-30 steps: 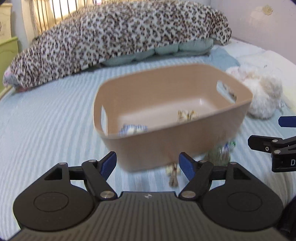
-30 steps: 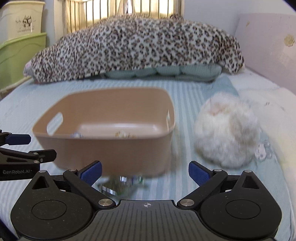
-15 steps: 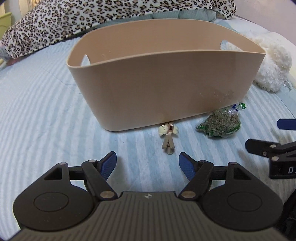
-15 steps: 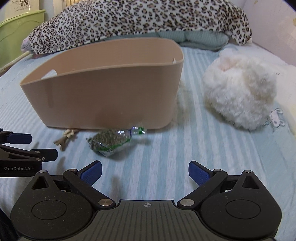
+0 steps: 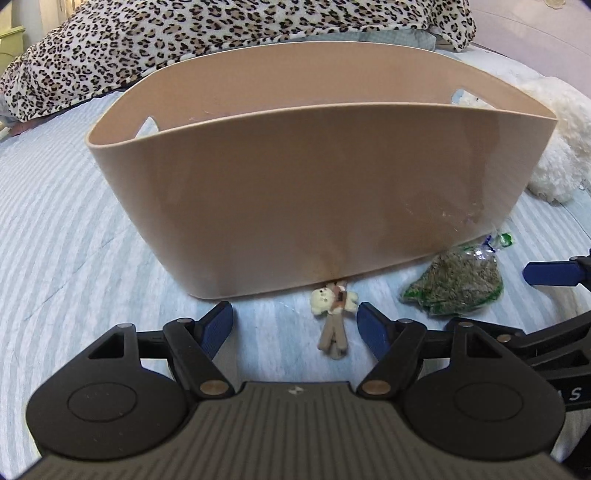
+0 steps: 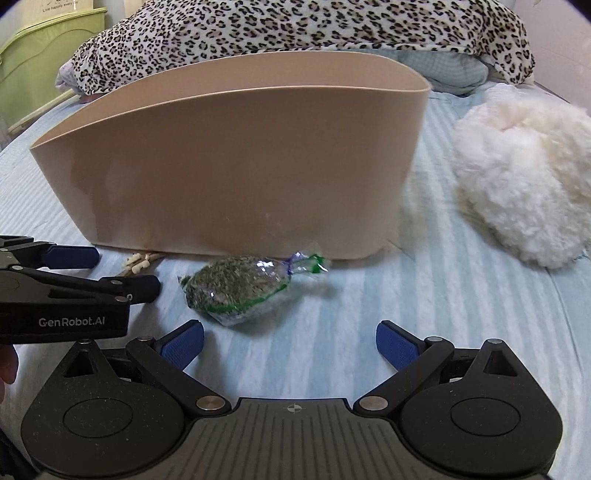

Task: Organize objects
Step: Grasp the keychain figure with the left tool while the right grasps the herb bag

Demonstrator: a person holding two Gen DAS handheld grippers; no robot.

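Observation:
A tan plastic basket (image 5: 317,192) (image 6: 236,166) stands on the striped bed. A small bear clothespin (image 5: 334,314) lies by its near wall, just ahead of my open, empty left gripper (image 5: 295,325), closer to the right finger. It shows partly in the right wrist view (image 6: 138,262). A clear bag of green dried herbs (image 6: 243,288) (image 5: 458,284) lies in front of the basket, ahead and left of my open, empty right gripper (image 6: 290,343). The left gripper also shows in the right wrist view (image 6: 110,271).
A white fluffy plush (image 6: 524,192) (image 5: 554,147) lies right of the basket. A leopard-print blanket (image 6: 295,33) (image 5: 221,40) is heaped behind it. A green bin (image 6: 33,70) stands at far left off the bed.
Both grippers have come down low and closer to the bed in front of the basket. The clothespin and the herb bag now lie near the fingers. The basket's inside is out of sight.

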